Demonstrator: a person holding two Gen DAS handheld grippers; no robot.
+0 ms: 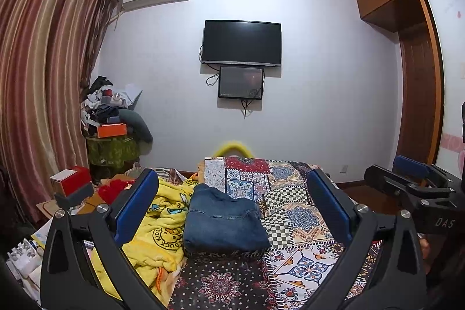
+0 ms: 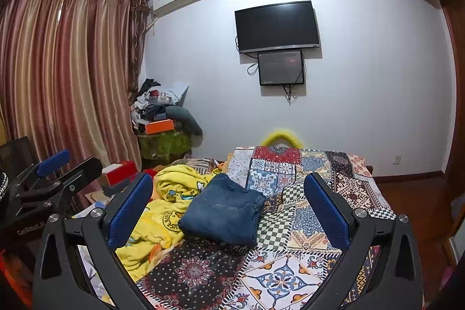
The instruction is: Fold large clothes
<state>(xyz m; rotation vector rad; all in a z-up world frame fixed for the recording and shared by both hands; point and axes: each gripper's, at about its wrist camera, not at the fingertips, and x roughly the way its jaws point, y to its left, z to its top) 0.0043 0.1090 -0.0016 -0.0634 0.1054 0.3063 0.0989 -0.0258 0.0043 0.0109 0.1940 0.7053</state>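
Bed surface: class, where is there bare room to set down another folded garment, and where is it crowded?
Free: the patchwork bedspread right of the folded jeans, and the strip in front of them. Crowded: the left side, where the crumpled yellow blanket lies against the jeans. Both grippers, left and right, are open above the bed.

jeans (image 1: 223, 218): 1 | blanket (image 1: 158, 225): 1 | screens (image 1: 241, 42): 2 | claws (image 1: 232, 199): 2

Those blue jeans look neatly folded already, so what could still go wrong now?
1. The folded blue denim jeans sit beside a rumpled yellow fleece blanket; nudging it might topple the fold.
2. Both grippers, left and right, have open jaws held above the patchwork bedspread; lowering carelessly could snag either fabric.
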